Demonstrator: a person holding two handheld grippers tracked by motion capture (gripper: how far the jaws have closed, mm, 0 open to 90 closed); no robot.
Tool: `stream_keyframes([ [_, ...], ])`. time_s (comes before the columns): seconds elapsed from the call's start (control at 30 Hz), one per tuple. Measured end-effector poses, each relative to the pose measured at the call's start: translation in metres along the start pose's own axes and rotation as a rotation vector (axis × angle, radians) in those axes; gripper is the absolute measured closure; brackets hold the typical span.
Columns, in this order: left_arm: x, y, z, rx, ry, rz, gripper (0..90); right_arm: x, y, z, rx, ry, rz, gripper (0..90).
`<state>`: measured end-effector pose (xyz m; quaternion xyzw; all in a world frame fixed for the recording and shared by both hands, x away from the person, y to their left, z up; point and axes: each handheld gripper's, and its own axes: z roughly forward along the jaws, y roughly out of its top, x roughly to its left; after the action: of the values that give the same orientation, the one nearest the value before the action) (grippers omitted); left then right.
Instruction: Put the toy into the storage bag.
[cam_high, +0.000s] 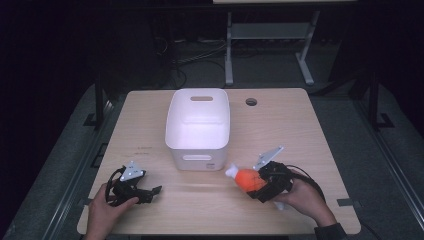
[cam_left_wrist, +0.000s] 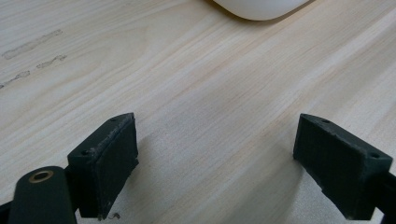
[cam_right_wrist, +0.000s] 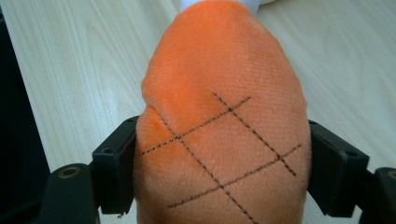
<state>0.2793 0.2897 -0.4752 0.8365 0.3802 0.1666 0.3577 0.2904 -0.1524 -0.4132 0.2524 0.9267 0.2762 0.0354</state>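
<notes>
Two tools are showing in the high view: the right tool (cam_high: 256, 184), lower right, is clamping an orange plush toy (cam_high: 246, 179) just off the white bin (cam_high: 197, 125); the left tool (cam_high: 150, 192) is idling apart at lower left. Left gripper view: jaws gaping over bare worktop (cam_left_wrist: 196, 93). Right gripper view: jaws squeezing the toy (cam_right_wrist: 219, 121) (grip looking firm). Next, probably lifting it over the near wall.

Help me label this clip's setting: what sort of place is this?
Probably a lab or recording room, not a home. A bare wooden table stands against a dark backdrop, cables trail over the grey floor behind it, and the right hand-held gripper grips an orange plush toy beside a white bin.
</notes>
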Motion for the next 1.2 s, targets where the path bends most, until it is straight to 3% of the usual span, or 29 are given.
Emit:
stream_keyframes([
  [1.2, 0.0, 0.0, 0.0, 0.0, 0.0, -0.003, 12.8, -0.026, 0.016, -0.032, -0.077, -0.023, 0.03, 22.6],
])
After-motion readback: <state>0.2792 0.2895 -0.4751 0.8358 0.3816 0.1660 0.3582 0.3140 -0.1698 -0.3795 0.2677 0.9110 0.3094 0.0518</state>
